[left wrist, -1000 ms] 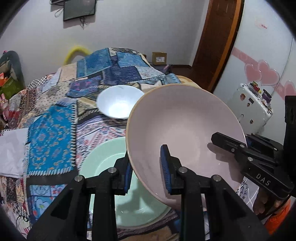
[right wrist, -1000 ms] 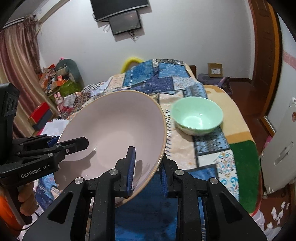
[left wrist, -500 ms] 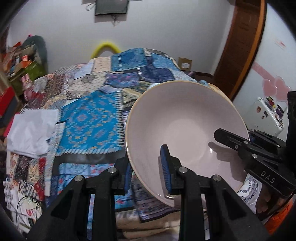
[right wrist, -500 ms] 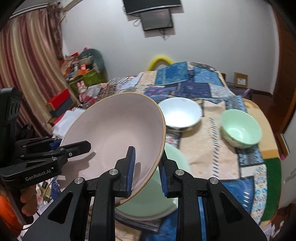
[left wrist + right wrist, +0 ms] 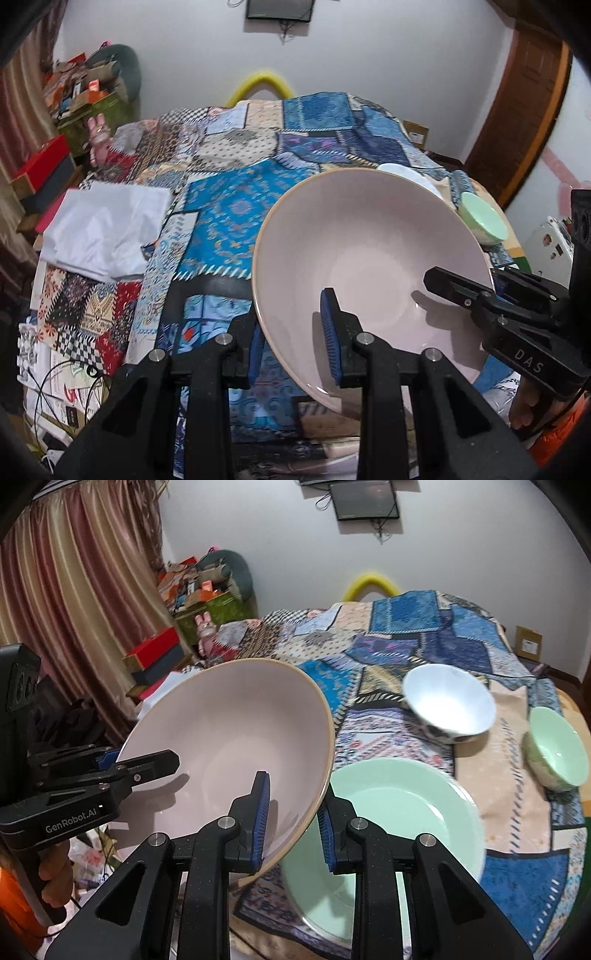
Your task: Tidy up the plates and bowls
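A large pink bowl [image 5: 369, 251] is held in the air between both grippers, tilted; it also shows in the right wrist view [image 5: 229, 738]. My left gripper [image 5: 291, 347] is shut on its near-left rim. My right gripper [image 5: 293, 814] is shut on its right rim and shows from the side in the left wrist view [image 5: 491, 295]. On the patchwork-covered table [image 5: 424, 635] lie a large green plate [image 5: 399, 808], a white bowl [image 5: 450, 701] and a small green bowl [image 5: 557, 749]. The white bowl [image 5: 410, 175] and small green bowl [image 5: 480, 218] peek over the pink rim.
A white cloth [image 5: 107, 229] lies at the table's left side. Red boxes [image 5: 40, 173] and clutter stand left by the curtain [image 5: 74, 602]. Cables and papers [image 5: 62, 373] lie at the near left. A wooden door [image 5: 517, 114] is at the right.
Both grippers have swung left with the pink bowl between them. The green plate has left the left wrist view and now sits just right of the bowl in the right wrist view.
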{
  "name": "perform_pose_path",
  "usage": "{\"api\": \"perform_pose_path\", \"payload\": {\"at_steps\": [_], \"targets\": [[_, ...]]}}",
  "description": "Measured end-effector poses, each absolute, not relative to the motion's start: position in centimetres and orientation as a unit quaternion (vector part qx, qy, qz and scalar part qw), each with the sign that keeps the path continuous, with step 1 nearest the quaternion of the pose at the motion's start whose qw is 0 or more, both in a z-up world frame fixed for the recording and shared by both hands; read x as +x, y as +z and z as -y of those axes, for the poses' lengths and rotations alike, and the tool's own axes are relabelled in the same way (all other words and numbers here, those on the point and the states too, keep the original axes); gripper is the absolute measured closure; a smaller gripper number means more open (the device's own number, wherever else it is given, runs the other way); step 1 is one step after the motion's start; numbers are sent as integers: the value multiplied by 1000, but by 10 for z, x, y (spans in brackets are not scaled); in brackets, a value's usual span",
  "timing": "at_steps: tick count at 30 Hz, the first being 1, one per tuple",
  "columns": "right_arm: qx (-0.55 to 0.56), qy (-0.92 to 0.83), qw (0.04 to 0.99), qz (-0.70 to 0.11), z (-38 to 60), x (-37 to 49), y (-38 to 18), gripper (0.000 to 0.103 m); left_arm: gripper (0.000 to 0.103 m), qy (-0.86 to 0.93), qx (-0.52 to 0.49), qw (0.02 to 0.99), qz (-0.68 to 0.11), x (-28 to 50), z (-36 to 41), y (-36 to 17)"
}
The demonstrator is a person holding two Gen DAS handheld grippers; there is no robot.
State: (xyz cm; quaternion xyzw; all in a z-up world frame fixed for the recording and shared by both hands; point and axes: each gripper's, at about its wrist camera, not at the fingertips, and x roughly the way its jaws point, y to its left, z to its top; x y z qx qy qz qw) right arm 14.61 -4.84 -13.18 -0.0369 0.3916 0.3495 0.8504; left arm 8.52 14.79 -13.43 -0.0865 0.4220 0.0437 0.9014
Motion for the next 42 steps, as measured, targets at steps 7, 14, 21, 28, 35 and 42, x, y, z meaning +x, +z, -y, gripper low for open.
{"api": "perform_pose_path", "payload": {"at_steps": [7,14,21,28,35,42], "targets": [[-54,359,836,-411,24,148,-147,80,75,53,-107,890,-439,89,-173,-160],[-62,361,823,-434,6,153,-163,80,75,61,-132,880,-452,95,-193,-183],[-73,366,809,-454,-15,158,-181,80,75,72,-147,869,-467,100,-209,-204],[-78,366,795,-477,-27,166,-200,80,75,76,-155,858,-485,109,-220,-226],[-88,366,787,-488,-31,170,-211,80,75,75,-142,859,-486,114,-220,-232],[-92,371,782,-492,-30,171,-212,78,75,73,-145,856,-491,115,-221,-235]]}}
